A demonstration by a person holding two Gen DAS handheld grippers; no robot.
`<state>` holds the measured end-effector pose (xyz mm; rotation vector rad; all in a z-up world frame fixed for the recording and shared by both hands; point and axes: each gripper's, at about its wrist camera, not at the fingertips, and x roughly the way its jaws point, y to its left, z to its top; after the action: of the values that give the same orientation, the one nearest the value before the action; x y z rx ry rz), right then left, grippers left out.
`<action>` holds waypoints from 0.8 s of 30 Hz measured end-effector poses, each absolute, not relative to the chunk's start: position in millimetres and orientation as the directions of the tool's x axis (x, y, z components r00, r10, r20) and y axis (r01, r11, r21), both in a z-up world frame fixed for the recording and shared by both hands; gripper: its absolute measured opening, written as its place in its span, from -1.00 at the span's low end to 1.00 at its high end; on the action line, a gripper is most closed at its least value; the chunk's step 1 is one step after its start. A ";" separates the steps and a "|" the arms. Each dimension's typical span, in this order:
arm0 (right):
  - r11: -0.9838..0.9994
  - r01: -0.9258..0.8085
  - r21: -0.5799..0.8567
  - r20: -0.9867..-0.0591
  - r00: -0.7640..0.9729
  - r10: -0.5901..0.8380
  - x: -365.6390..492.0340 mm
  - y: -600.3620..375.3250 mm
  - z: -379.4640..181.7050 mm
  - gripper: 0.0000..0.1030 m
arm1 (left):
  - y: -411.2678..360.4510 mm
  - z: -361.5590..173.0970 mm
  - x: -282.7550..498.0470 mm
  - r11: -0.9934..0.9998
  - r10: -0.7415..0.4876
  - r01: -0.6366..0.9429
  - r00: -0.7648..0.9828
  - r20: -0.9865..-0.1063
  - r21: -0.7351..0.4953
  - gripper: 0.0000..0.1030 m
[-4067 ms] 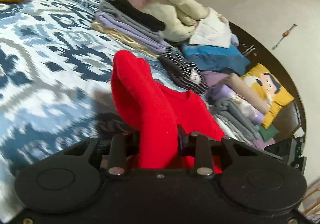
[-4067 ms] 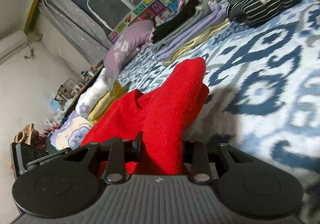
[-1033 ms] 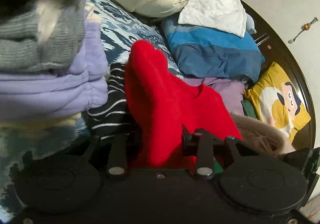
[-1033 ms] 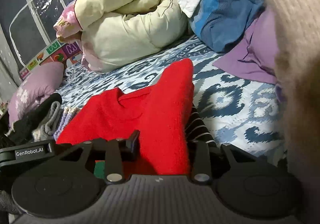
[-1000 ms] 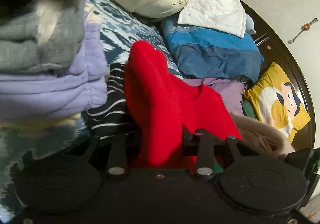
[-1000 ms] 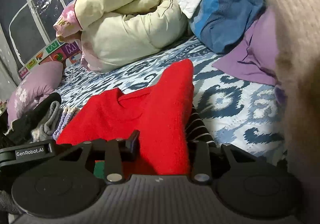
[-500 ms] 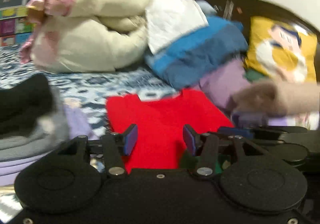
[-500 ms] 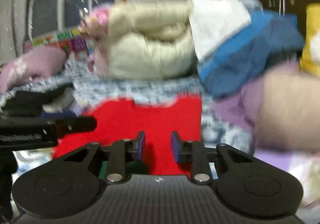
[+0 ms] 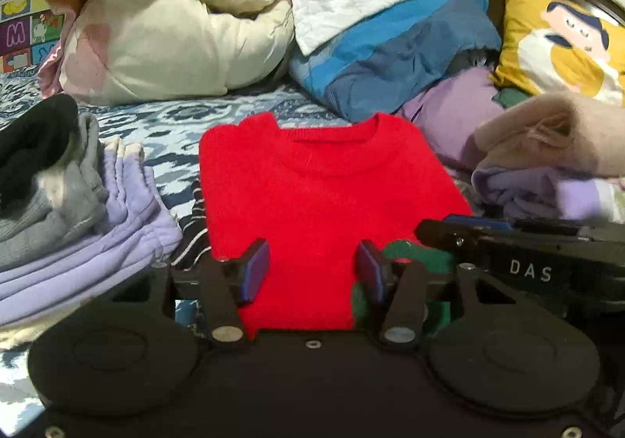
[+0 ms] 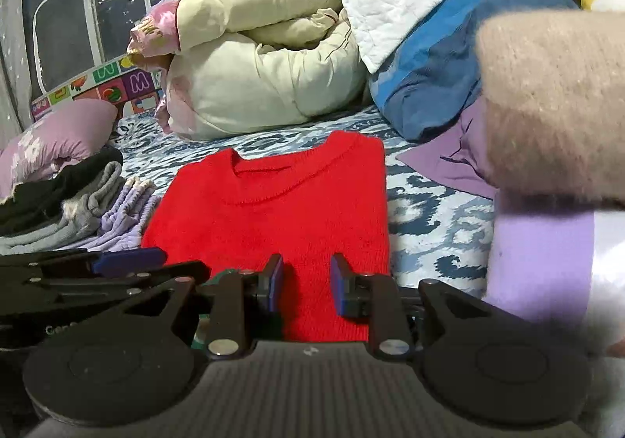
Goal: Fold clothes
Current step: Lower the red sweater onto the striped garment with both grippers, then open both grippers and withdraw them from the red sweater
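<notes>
On the blue-and-white patterned bed [image 9: 172,125], a folded red knit sweater [image 9: 324,196] lies flat. Left gripper [image 9: 312,270] jaws stand released. Right gripper [image 10: 304,283] jaws are closing, pressing nothing.

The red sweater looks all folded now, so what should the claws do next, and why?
Probably back both claws away. The red sweater lies flat and folded, neckline up. The left claw stands open above it. The right claw is closing, and neither pinches the sweater, so nothing seems left to hold.

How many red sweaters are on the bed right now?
1. The red sweater lies folded flat, neckline away, in the middle of the patterned bedspread between the clothes piles. Others could be buried in those piles.
</notes>
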<state>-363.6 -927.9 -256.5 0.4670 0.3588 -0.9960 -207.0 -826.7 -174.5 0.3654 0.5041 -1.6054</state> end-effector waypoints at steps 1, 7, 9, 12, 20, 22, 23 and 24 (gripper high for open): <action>0.455 0.864 0.213 -0.502 0.497 -0.708 -363.3 -928.1 -255.3 -0.50 | -827.9 -171.7 -206.9 -0.041 -0.841 0.993 -0.096 -0.533 -0.114 -0.04; 0.439 0.875 0.205 -0.602 0.466 -0.648 -362.0 -925.5 -225.2 -0.09 | -806.1 -136.1 -209.2 0.021 -0.814 0.986 -0.081 -0.576 -0.167 0.46; 0.429 0.881 0.202 -0.610 0.455 -0.648 -366.8 -915.1 -214.8 0.14 | -795.1 -128.2 -209.9 0.044 -0.812 0.982 -0.070 -0.579 -0.181 0.54; 0.413 0.888 0.201 -0.618 0.442 -0.650 -375.6 -898.7 -200.8 0.28 | -778.4 -116.4 -211.3 0.074 -0.810 0.978 -0.056 -0.584 -0.197 0.61; 0.401 0.892 0.207 -0.613 0.438 -0.657 -399.9 -854.5 -166.6 0.61 | -733.2 -82.7 -222.1 0.109 -0.808 0.973 -0.033 -0.588 -0.205 0.78; 0.401 0.894 0.200 -0.610 0.434 -0.664 -404.9 -843.2 -157.8 0.64 | -723.6 -74.4 -225.1 0.128 -0.803 0.972 -0.016 -0.596 -0.198 0.90; 0.401 0.895 0.196 -0.608 0.432 -0.667 -407.4 -837.5 -153.4 0.66 | -718.7 -70.2 -226.9 0.136 -0.799 0.971 -0.008 -0.601 -0.194 0.94; 0.400 0.895 0.195 -0.606 0.431 -0.669 -410.2 -832.1 -149.2 0.67 | -714.6 -66.5 -228.6 0.142 -0.796 0.971 -0.003 -0.605 -0.192 0.95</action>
<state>-410.2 -832.1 -149.2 0.5444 0.4758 -1.0377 -228.6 -714.6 -66.5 0.3202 0.6819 -1.4282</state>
